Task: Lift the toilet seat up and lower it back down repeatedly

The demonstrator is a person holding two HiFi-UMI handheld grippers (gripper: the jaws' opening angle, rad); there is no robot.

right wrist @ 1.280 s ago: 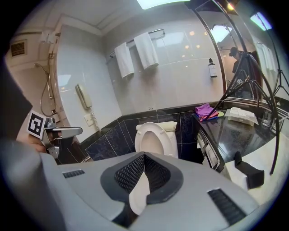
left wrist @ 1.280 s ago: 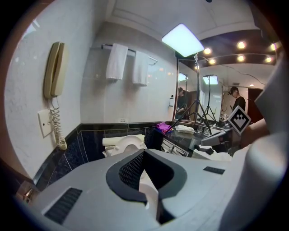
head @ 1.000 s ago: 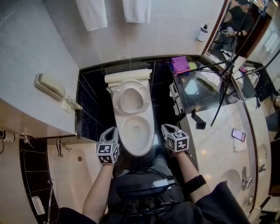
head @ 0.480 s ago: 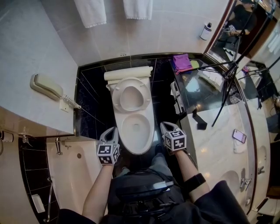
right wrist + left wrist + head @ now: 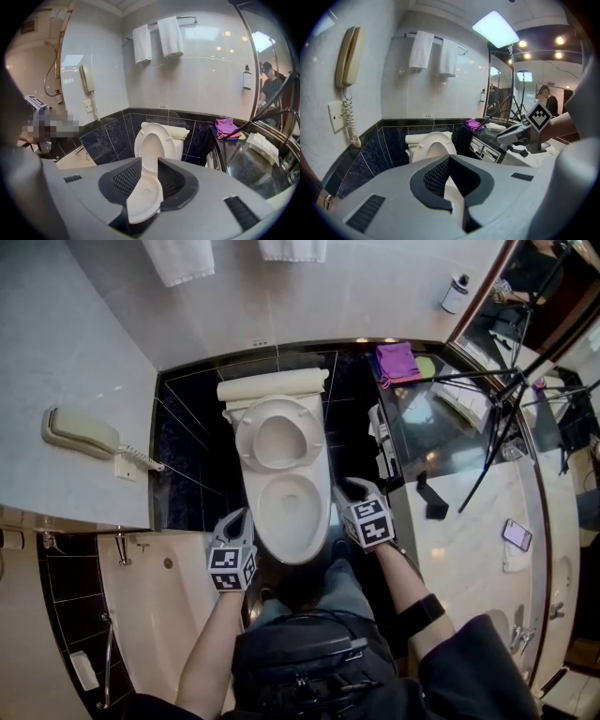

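Right tongs (image 5: 349, 488) have slid in from the 4 o'clock side of the bowl (image 5: 265, 521) to just beside its rim at 3 o'clock and rolled a bit. Their jaws have just been opening, with nothing gripped. Left tongs (image 5: 246, 514) are about where they were, at 8 o'clock of the bowl. The toilet seat (image 5: 248, 437) is unchanged.

Head view:
- The toilet sits mid-frame, and the bowl shows plain white inside.
- The toilet seat is raised at 12 o'clock of the bowl, its ring leaning back toward the cistern (image 5: 272, 386).
- Neither pair of tongs touches the seat.
- The bathtub (image 5: 150, 606) is at 8 o'clock, with one round metal fitting on its wall.
- The bench (image 5: 469, 521) is at 3 o'clock. A purple cloth (image 5: 398, 362) lies at its far corner and a smartphone (image 5: 517, 533) on the marble.
- A handset (image 5: 80, 432) hangs on the wall at 9 o'clock, and towels (image 5: 178, 259) at 12.

Left gripper view:
- The jaw tips meet and hold nothing.
- A sliver of white bowl shows through the hollow behind them.
- The seat (image 5: 440, 136) stands upright dead ahead.
- The right tongs (image 5: 501, 137) are at 3 o'clock.
- The handset (image 5: 347, 56) is at 10 o'clock, and the towels (image 5: 421, 50) at 11.

Right gripper view:
- The jaws stand roughly half apart.
- The bowl (image 5: 143, 197) shows through the gap, well beyond the pads, and they press on nothing.
- The seat (image 5: 159, 127) is up at 12 o'clock: a clean white oval ring.
- The purple cloth (image 5: 226, 126) is at 2 o'clock, and a bottle (image 5: 246, 77) on the wall above it.
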